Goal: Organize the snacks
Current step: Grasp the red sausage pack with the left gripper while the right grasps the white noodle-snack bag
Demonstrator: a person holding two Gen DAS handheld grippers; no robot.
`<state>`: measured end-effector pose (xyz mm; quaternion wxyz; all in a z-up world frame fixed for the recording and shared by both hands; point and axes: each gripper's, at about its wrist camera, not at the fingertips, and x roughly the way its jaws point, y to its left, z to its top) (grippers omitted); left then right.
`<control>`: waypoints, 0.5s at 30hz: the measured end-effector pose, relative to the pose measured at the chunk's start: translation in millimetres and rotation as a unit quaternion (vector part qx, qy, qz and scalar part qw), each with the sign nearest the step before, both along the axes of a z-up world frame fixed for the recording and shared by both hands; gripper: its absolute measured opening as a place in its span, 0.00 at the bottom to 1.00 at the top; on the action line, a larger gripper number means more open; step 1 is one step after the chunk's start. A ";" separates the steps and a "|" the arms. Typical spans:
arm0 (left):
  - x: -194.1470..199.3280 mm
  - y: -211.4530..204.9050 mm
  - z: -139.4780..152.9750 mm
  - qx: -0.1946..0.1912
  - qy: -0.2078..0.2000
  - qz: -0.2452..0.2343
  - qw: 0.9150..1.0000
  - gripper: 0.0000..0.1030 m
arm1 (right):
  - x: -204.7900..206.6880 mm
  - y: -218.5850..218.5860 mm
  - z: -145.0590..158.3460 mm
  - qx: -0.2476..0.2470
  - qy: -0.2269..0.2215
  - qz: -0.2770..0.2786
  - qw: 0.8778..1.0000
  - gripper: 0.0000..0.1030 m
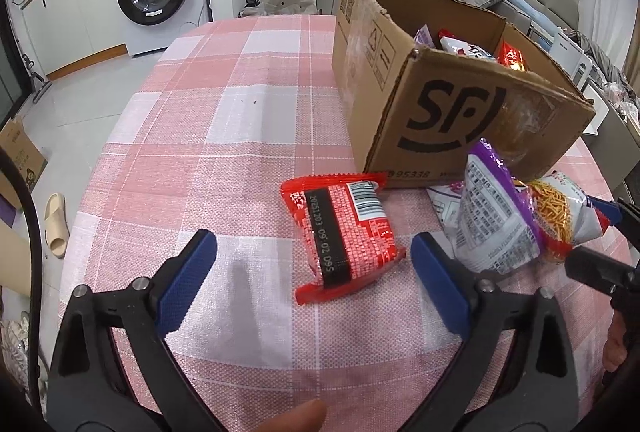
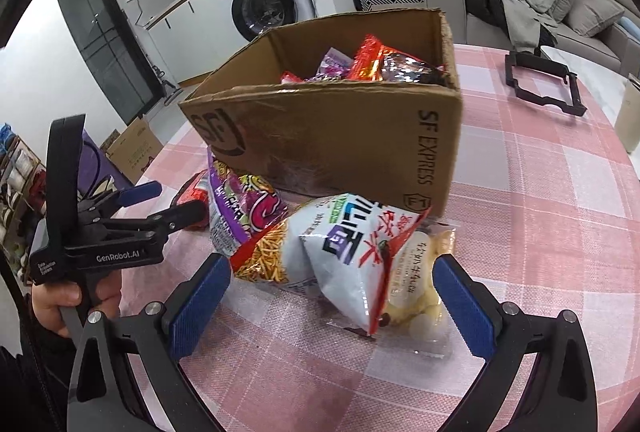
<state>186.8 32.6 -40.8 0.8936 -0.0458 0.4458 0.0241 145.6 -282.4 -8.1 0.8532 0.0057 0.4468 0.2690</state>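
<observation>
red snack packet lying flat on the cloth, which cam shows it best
The left wrist view: the red snack packet lies whole between the open claw's fingers. The right wrist view shows only a red sliver behind the purple bag.

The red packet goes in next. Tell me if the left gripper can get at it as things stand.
Probably yes. The red packet lies flat on the cloth just ahead of the open left gripper, with nothing on top of it or between them.
</observation>
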 end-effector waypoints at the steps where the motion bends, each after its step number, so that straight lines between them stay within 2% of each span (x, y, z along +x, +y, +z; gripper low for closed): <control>1: 0.6 -0.3 -0.9 -0.001 0.001 -0.001 1.000 0.89 | -0.4 2.4 -1.0 -0.004 0.000 0.002 1.000 1.00; 4: 0.0 -1.9 -2.3 -0.010 0.003 -0.014 1.000 0.77 | -1.2 8.8 -2.9 -0.019 -0.007 0.002 1.000 1.00; 7: 0.9 -4.9 -4.6 -0.021 0.007 -0.031 0.999 0.60 | -0.3 10.2 -3.3 -0.023 -0.010 -0.003 1.000 1.00; 9: 1.2 -7.6 -7.4 -0.033 0.013 -0.042 0.998 0.44 | 0.8 10.3 -3.4 -0.024 -0.011 -0.005 1.000 1.00; 15: -1.0 -10.8 -9.0 -0.032 0.008 -0.044 0.998 0.40 | 3.0 5.4 -3.2 -0.021 -0.006 -0.018 1.000 1.00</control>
